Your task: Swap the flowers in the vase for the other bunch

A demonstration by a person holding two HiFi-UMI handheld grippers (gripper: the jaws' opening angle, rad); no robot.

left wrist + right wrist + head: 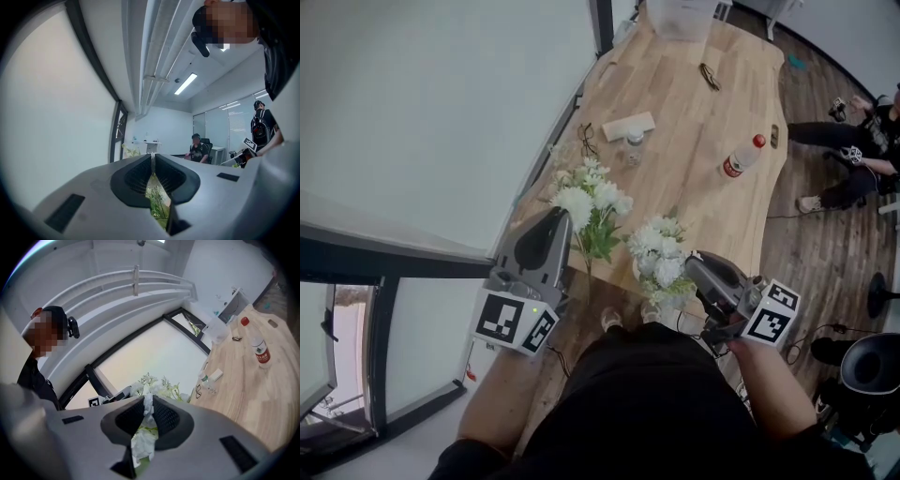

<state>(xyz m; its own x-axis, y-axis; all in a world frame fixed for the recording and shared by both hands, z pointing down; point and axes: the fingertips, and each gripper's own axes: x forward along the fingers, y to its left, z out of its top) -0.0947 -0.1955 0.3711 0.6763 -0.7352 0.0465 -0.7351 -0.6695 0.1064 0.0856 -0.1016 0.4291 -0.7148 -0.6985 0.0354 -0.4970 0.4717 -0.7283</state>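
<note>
Two bunches of white flowers with green leaves hang over the near end of the wooden table. My left gripper is shut on the thin stems of the left bunch. In the left gripper view its jaws meet, and green foliage shows in the gap below them. My right gripper is shut on the right bunch, with white petals pinched between the pads. Beyond those jaws the right gripper view shows the left bunch and the left gripper. I cannot make out a vase.
Farther along the table lie a red-capped plastic bottle, a small glass jar, spectacles, a beige pad and a translucent box. A glass wall runs along the left. A person sits at the right.
</note>
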